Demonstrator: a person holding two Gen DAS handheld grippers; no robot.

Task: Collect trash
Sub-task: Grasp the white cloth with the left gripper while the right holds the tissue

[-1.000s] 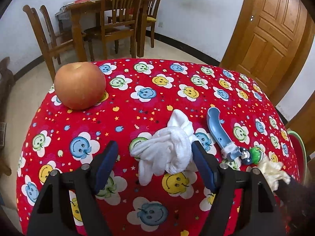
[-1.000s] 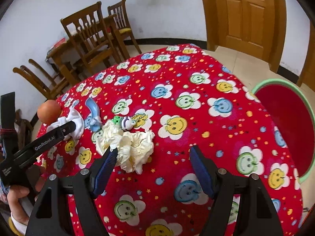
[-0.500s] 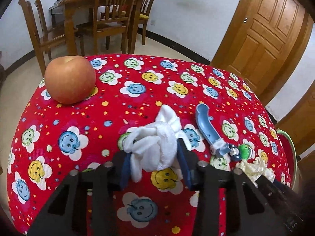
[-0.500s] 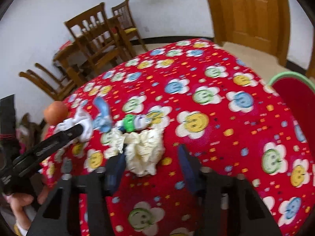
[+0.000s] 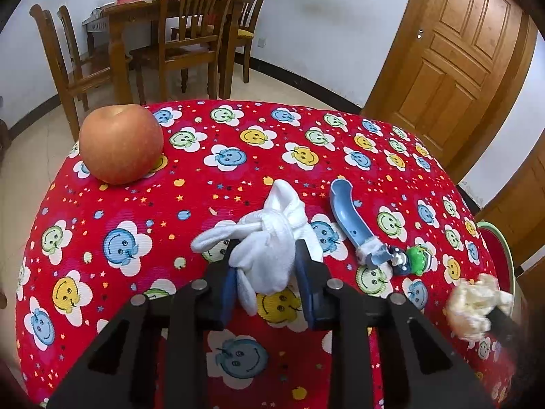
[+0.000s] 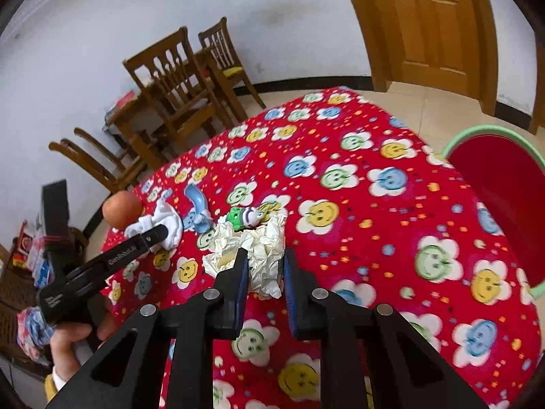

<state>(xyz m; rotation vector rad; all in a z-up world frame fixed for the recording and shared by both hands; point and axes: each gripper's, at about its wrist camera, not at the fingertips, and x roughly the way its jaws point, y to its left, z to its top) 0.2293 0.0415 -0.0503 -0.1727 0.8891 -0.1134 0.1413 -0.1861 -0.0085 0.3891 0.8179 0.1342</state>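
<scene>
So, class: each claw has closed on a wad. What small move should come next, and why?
Probably carry the right claw, whose jaws have just been closing onto the crumpled paper, toward the red bin at the table's edge and release there. The left claw grips the white cloth wad and could follow.

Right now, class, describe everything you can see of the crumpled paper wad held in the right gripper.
The crumpled paper wad is cream-white, thin and tissue-like, full of sharp creases, with a yellowish patch in its left folds. The right gripper, whose jaws have just been closing, pinches its lower middle between blue pads, and loose folds spill out above and to the left. It sits over the red smiley tablecloth, its top edge close to a small green toy; whether they touch is unclear.
</scene>
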